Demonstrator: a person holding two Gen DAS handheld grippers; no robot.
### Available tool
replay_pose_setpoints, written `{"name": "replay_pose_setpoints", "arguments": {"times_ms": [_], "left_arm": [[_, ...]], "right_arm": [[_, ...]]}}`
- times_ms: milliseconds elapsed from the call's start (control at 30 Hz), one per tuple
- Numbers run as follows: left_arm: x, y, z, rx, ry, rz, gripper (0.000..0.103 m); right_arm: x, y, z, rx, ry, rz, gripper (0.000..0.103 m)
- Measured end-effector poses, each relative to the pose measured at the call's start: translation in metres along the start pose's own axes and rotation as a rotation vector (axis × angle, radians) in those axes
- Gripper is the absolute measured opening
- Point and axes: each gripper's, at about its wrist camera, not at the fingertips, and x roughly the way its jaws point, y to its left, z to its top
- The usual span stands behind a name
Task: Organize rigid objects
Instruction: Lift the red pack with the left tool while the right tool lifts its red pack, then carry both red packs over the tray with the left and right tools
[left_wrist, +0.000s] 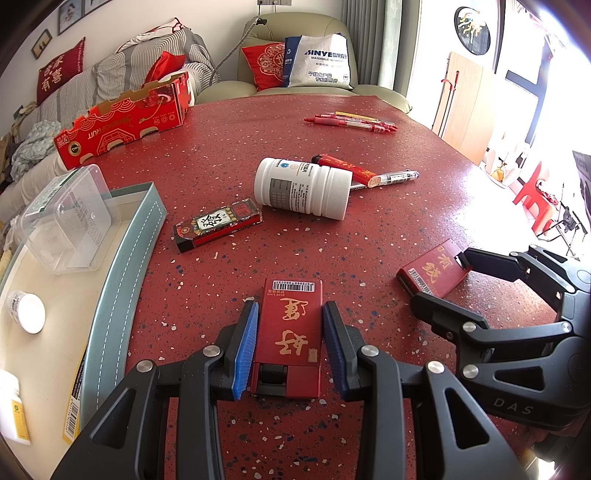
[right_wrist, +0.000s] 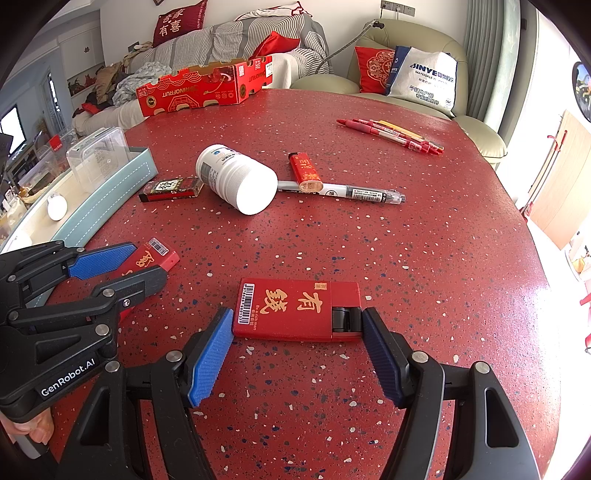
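Left wrist: left tongs (left_wrist: 289, 345) clamped on red lighter (left_wrist: 291, 325), right tongs (right_wrist: 297, 354) on lighter w/ barcode (right_wrist: 295, 308), bare table (right_wrist: 424, 277) beyond.

"SINYE" on bag (left_wrist: 320, 61), perhaps "RINOFRUIT" carton (right_wrist: 207, 88)

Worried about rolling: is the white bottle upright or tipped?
Tipped: the white bottle lies on its side on the table.

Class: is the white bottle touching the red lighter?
Touching. In the left wrist view the bottle overlaps the lighter with no table between; the right wrist view shows the same.
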Motion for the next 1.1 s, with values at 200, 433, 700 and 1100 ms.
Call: {"name": "replay_pose_setpoints", "arguments": {"times_ms": [200,433,700,1100], "left_arm": [[0.000,-0.001,0.000,0.002,0.001,0.004,0.038],[-0.008,0.001,-0.007,-0.010,0.001,0.022,0.038],[-0.037,0.002,-0.021,-0.026,-0.021,-0.010,0.037],[-0.114,0.051,-0.040,-0.136,-0.119,0.021,0.037]], "right_arm": [[0.000,0.001,0.000,-0.002,0.000,-0.003,0.071],[-0.006,0.004,-0.006,0.012,0.006,-0.022,0.070],[-0.034,0.013,-0.020,0.028,-0.044,-0.006,0.070],[-0.087,0.081,-0.012,-0.061,-0.159,0.093,0.070]]}}
